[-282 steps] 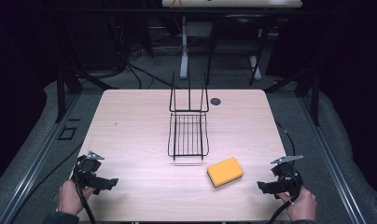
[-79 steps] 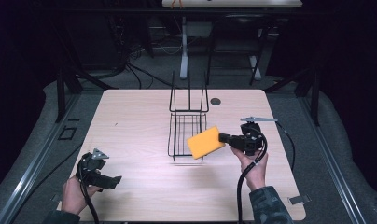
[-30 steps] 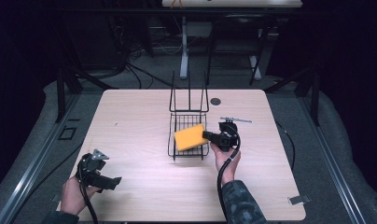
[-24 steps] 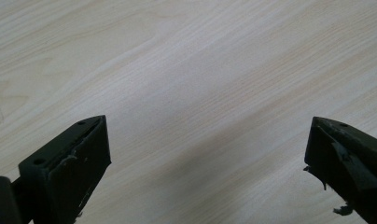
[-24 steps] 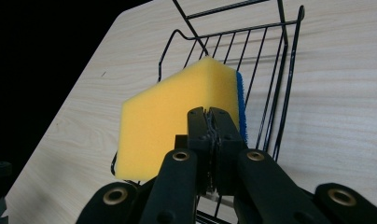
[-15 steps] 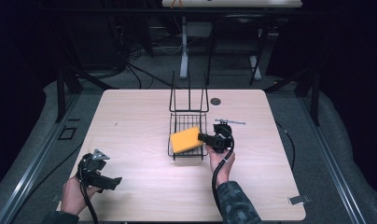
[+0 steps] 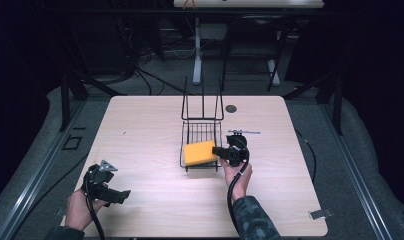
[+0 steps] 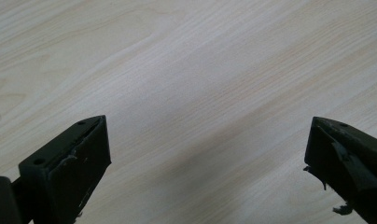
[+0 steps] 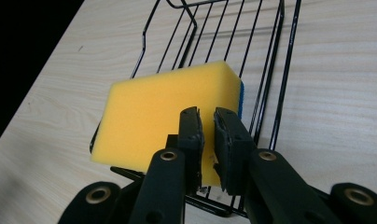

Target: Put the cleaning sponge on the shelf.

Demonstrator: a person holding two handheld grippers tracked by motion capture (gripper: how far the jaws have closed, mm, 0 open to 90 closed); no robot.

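A yellow sponge (image 7: 200, 152) with a blue underside hangs over the near end of a black wire rack (image 7: 202, 135) in the middle of the table. My right gripper (image 7: 221, 151) is shut on the sponge's right edge. In the right gripper view the sponge (image 9: 168, 116) is pinched at its near edge between the two jaws of the right gripper (image 9: 209, 122), above the rack's wires (image 9: 266, 84). My left gripper (image 7: 121, 196) rests low at the table's front left; in its own view the left gripper (image 8: 207, 140) stands open over bare wood.
The rack's tall upright back (image 7: 203, 102) rises at its far end. A small dark round hole (image 7: 231, 108) lies behind the rack to the right. The light wooden table (image 7: 140, 130) has bare wood left and right of the rack.
My right gripper has carried the sponge from the table's right side leftward over the rack, and lowered it a little in the last second. The left gripper has stayed put.
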